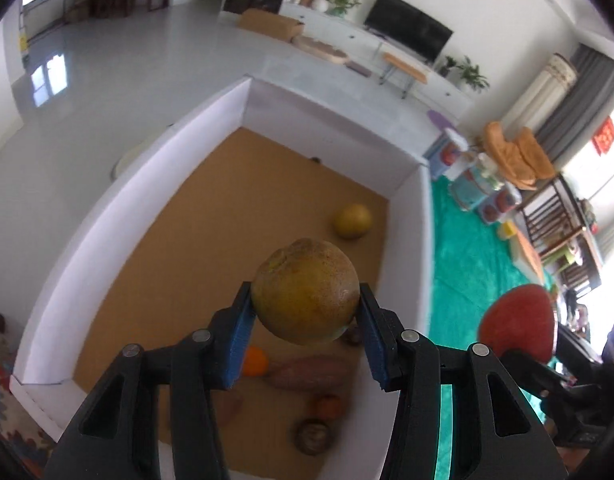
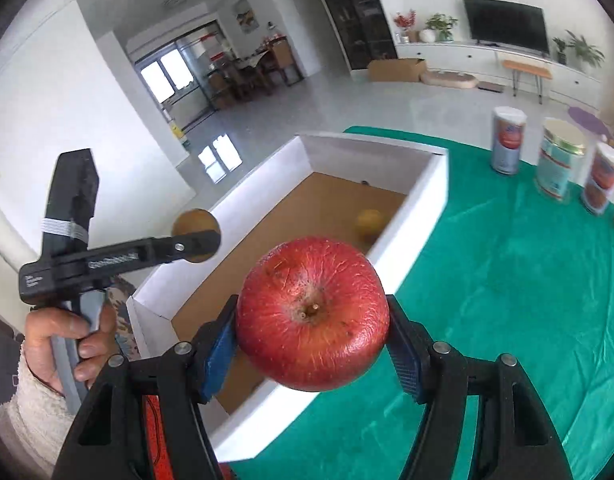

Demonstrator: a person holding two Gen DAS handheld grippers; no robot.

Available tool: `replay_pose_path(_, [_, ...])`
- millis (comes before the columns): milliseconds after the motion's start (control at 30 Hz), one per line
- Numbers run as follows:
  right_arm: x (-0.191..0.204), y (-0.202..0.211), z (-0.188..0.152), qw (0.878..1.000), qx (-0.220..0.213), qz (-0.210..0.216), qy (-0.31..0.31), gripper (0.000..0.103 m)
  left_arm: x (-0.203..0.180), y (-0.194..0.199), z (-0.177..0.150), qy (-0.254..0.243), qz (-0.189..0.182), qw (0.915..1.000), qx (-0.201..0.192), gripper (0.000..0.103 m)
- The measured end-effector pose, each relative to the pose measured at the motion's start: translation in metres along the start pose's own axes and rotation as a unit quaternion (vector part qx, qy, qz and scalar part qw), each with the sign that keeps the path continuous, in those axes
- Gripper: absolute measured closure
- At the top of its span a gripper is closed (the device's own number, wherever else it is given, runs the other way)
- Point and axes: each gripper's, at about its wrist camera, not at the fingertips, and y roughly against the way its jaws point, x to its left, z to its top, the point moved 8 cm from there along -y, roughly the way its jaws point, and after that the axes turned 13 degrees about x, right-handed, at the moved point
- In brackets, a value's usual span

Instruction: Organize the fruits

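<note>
Right now both fruits are up in the air, so the step is carrying. The left gripper (image 1: 305, 312) is squeezed on a yellow-green round fruit (image 1: 306, 290), pads tight on both sides. The right gripper (image 2: 312, 338) is clamped on a red apple (image 2: 312, 314), stem end facing the cam. Both hang above a white box (image 1: 211, 128) w/ a brown cardboard floor, which sits on the green tabletop (image 2: 507, 280).

Inside the box are more things: a yellow fruit (image 1: 353, 221) near the far wall, a small orange (image 1: 254, 361), a long brownish root veg (image 1: 309, 372) and a couple of dark round ones, too blurry to name.

Next move, I think: pick a spot for each fruit, prob. outside the box on the green cloth, lower it till it rests, then let go slow so it won't roll.

Three tins (image 2: 507, 140) stand at the back of the tabletop; their labels are too blurry to read. No other writing is clear.
</note>
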Motion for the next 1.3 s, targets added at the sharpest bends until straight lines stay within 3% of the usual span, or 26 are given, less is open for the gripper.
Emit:
replay_pose_path(133, [0.022,-0.089,0.034,0.993,0.102,-0.051,0.032,0.036,0.044,-0.054,0.008,0.023,0.063,0.9959,0.06,0.052])
replay_pose_path(267, [0.02,-0.148,0.037,0.978,0.163,-0.122,0.051,0.036,0.061,-0.08,0.001,0.039,0.071,0.992,0.097,0.052])
replay_pose_path(367, [0.016,-0.169,0.037,0.974,0.185,-0.127,0.038,0.035,0.062,-0.08,-0.001,0.032,0.078,0.9923,0.091,0.045])
replay_pose_path(433, [0.015,-0.165,0.041,0.977,0.167,-0.131,0.034,0.034,0.06,-0.068,0.001,0.025,0.075,0.9944,0.07,0.039])
replay_pose_path(567, [0.005,-0.12,0.053,0.986,0.102,-0.13,0.018,0.011,0.05,-0.018,0.003,0.01,0.068,0.9976,-0.01,0.021])
replay_pose_path(600, [0.004,-0.106,0.055,0.987,0.086,-0.134,0.013,0.01,0.045,-0.003,0.001,-0.003,0.073,0.9967,-0.034,0.02])
replay_pose_path(733, [-0.002,-0.046,0.051,0.991,0.035,-0.132,-0.007,0.005,0.015,0.053,-0.012,-0.057,0.104,0.9863,-0.114,0.013])
replay_pose_path(867, [0.005,0.007,0.015,0.992,0.004,-0.126,-0.012,0.003,-0.005,0.091,-0.038,-0.087,0.15,0.9688,-0.177,0.008])
replay_pose_path(933, [0.012,0.023,-0.011,0.992,-0.009,-0.129,-0.009,0.001,-0.01,0.096,-0.045,-0.083,0.169,0.9642,-0.186,0.008])
replay_pose_path(1033, [0.018,0.034,-0.05,0.991,-0.02,-0.128,-0.014,0.0,-0.012,0.093,-0.064,-0.065,0.124,0.9747,-0.175,0.008])
replay_pose_path(1100, [0.02,0.032,-0.071,0.992,-0.023,-0.125,-0.025,0.0,-0.002,0.096,-0.079,-0.034,0.113,0.977,-0.178,0.008])
replay_pose_path(1167, [0.019,0.026,-0.086,0.991,-0.021,-0.126,-0.034,0.001,0.006,0.093,-0.086,-0.01,0.125,0.9775,-0.17,0.008])
replay_pose_path(1300, [0.031,0.019,-0.102,0.992,-0.017,-0.12,-0.035,0.0,0.012,0.086,-0.094,-0.011,0.151,0.9759,-0.157,0.008])
